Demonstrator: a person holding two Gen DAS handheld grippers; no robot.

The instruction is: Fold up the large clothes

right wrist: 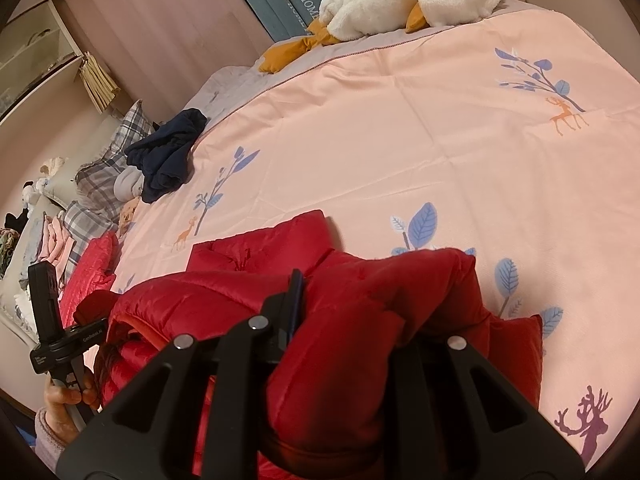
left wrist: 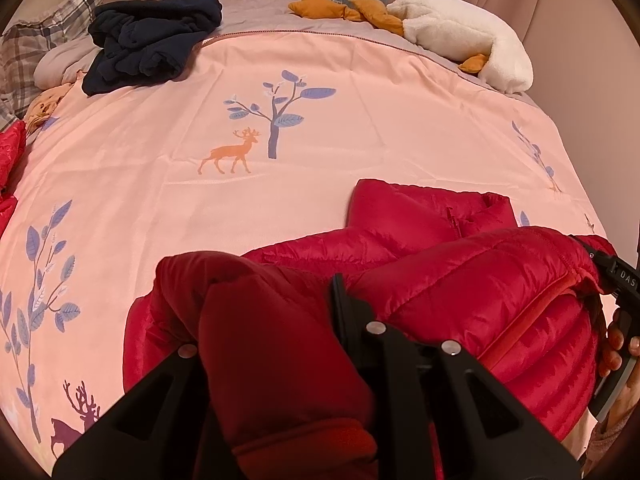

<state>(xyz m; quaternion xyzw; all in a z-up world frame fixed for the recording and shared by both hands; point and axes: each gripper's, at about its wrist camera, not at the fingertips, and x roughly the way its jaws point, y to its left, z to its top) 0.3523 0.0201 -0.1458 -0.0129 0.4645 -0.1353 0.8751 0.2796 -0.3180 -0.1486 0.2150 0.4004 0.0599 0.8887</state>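
A red puffer jacket (left wrist: 460,280) lies bunched on the pink bedspread (left wrist: 320,128) close in front of me. My left gripper (left wrist: 272,312) is shut on a red sleeve that drapes over its left finger and hides it. At the right edge of that view my right gripper (left wrist: 612,276) bites the jacket's other side, with a hand (left wrist: 616,344) below it. In the right wrist view the right gripper (right wrist: 372,304) is shut on a thick fold of the jacket (right wrist: 224,292). The left gripper (right wrist: 86,326) holds the jacket's far end at the left.
A dark navy garment (left wrist: 152,40) lies crumpled at the far left of the bed beside plaid pillows (left wrist: 48,32). A white plush goose (left wrist: 460,32) rests at the headboard. Another red garment (right wrist: 92,276) lies at the bed's left edge. Shelves (right wrist: 36,40) stand beyond.
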